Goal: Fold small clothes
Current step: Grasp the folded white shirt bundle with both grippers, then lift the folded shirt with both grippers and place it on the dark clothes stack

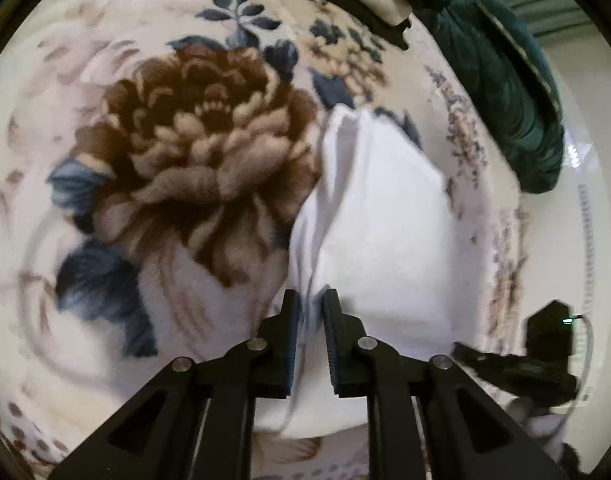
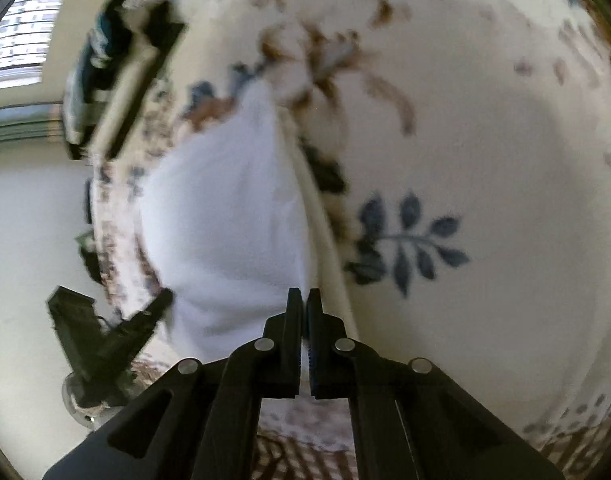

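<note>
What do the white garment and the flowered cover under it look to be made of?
White garment: thin, matte woven or knit cloth, probably cotton; it creases softly and bunches between the left gripper fingers. Flowered blanket: thick plush, likely fleece; its printed petals show a fuzzy nap.

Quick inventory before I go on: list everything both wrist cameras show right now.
White cloth garment: one, white, partly folded on the blanket, pinched at its near edge by both grippers.
Floral fleece blanket: one, cream with brown and blue flowers, under the garment.
Dark green fabric bundle: one, at the blanket's far right edge.
Left gripper: black, jaws closed on bunched cloth.
Right gripper: black, jaws closed on the garment's edge.
</note>
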The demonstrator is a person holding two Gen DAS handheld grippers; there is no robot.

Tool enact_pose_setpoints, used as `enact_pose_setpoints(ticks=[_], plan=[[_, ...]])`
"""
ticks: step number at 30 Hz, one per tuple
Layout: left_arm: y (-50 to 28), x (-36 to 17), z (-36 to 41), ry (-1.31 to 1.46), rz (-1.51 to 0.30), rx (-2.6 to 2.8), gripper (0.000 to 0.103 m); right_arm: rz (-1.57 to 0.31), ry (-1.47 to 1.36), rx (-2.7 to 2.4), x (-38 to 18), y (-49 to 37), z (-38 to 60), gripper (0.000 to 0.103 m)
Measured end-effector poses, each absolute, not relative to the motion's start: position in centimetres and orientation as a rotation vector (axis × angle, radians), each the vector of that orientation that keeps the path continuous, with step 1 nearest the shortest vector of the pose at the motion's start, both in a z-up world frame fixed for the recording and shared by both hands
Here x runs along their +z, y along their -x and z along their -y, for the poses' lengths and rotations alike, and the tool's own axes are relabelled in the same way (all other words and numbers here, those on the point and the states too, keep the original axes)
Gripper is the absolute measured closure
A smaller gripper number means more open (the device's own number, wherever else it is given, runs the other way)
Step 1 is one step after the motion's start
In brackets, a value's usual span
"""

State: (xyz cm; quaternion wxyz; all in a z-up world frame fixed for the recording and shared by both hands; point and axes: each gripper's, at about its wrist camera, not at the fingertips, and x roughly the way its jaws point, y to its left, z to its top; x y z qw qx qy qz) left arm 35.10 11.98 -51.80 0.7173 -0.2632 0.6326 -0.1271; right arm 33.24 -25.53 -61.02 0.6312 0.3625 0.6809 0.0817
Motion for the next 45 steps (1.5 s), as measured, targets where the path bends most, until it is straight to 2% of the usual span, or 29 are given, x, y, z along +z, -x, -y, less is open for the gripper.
enact_pose_setpoints(ticks=[2,3,4,5,6,7,10,15,16,17,18,19,21,27,34,40,45], plan=[[-35.2,-51.1,-12.7,0.631,-1.352,-0.304,0.061,-1.564,-0.870,0.212,-61.0,-33.5,25.8,0.099],[-35.3,-51.2,-13.3,0.675,-1.332,-0.314,0.038,-1.557,-0.891,0.222,-60.8,-33.7,26.3,0.091],[-35.5,-51.6,-13.7,0.727,-1.319,-0.318,0.032,-1.540,-0.913,0.230,-60.7,-33.7,26.9,0.080],[-35.7,-52.3,-13.9,0.781,-1.315,-0.341,0.032,-1.513,-0.946,0.240,-60.8,-33.7,27.5,0.049],[-36.1,-53.8,-13.7,0.852,-1.344,-0.375,0.032,-1.492,-0.982,0.251,-61.1,-33.8,28.0,0.032],[-36.4,-54.8,-13.2,0.884,-1.374,-0.393,0.032,-1.482,-1.020,0.275,-61.7,-33.9,28.2,0.030],[-36.8,-56.8,-11.5,0.868,-1.435,-0.437,0.032,-1.531,-1.138,0.375,-65.1,-34.5,27.9,0.030],[-36.4,-55.9,-9.8,0.792,-1.401,-0.457,0.033,-1.545,-1.174,0.517,-67.2,-35.2,25.4,0.032],[-36.3,-55.5,-9.6,0.783,-1.382,-0.458,0.044,-1.544,-1.154,0.524,-67.1,-35.3,24.9,0.036],[-36.0,-55.1,-9.6,0.771,-1.365,-0.458,0.052,-1.539,-1.153,0.522,-67.1,-35.3,24.7,0.057],[-36.0,-54.9,-9.4,0.769,-1.358,-0.458,0.073,-1.527,-1.164,0.522,-67.0,-35.3,24.6,0.073],[-35.8,-54.5,-9.5,0.769,-1.346,-0.457,0.078,-1.510,-1.162,0.515,-66.6,-35.3,24.6,0.075],[-35.6,-53.5,-9.3,0.759,-1.323,-0.446,0.080,-1.490,-1.138,0.519,-65.6,-35.4,24.4,0.081],[-35.8,-49.6,-9.8,0.785,-1.276,-0.414,0.082,-1.455,-1.106,0.538,-61.1,-35.8,24.1,0.084],[-39.6,-42.4,-12.0,0.801,-1.172,-0.434,0.082,-1.399,-1.025,0.593,-52.7,-39.5,22.6,0.084],[-49.5,-36.4,-15.2,0.753,-1.063,-0.469,0.082,-1.282,-0.972,0.622,-45.3,-47.5,19.5,0.084],[-61.2,-33.8,-18.1,0.674,-0.993,-0.483,0.082,-1.159,-0.951,0.643,-41.9,-58.8,15.6,0.084]])
